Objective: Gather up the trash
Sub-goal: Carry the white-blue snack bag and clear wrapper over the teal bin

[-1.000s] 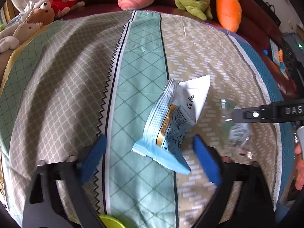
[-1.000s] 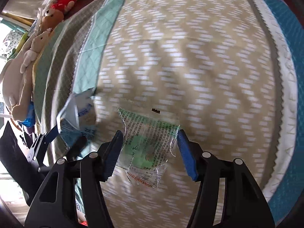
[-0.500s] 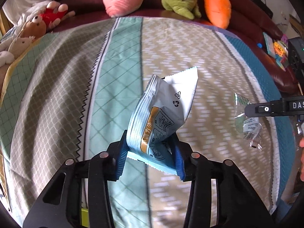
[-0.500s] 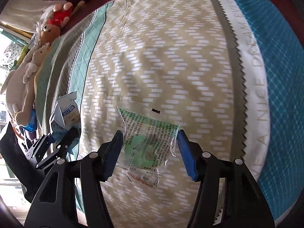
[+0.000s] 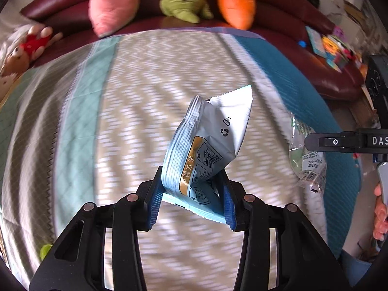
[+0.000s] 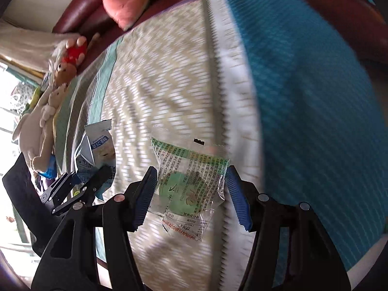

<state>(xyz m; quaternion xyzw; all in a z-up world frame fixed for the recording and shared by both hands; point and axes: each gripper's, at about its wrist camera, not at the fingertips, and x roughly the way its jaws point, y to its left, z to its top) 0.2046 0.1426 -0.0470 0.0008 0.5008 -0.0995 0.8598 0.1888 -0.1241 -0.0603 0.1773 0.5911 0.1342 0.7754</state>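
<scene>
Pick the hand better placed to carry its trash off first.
Left, probably: the left gripper has just closed, pads biting deep into the blue packet. The right gripper pinches the clear wrapper by its flimsy edges. No bin in view.

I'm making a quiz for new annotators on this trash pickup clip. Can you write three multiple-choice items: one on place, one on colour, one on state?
1. Where are the plush toys?
A. on the dark red sofa
B. on the floor
C. in a bin

2. What colour are the pads on the fingers?
A. red
B. blue
C. yellow

3. What does the right gripper hold?
A. nothing
B. a bottle
C. a clear wrapper with green print

Answers: 1 A, they sit along the sofa behind the patterned blanket. 2 B, blue ribbed pads show in both views. 3 C, the wrapper is pinched between its fingers.
</scene>
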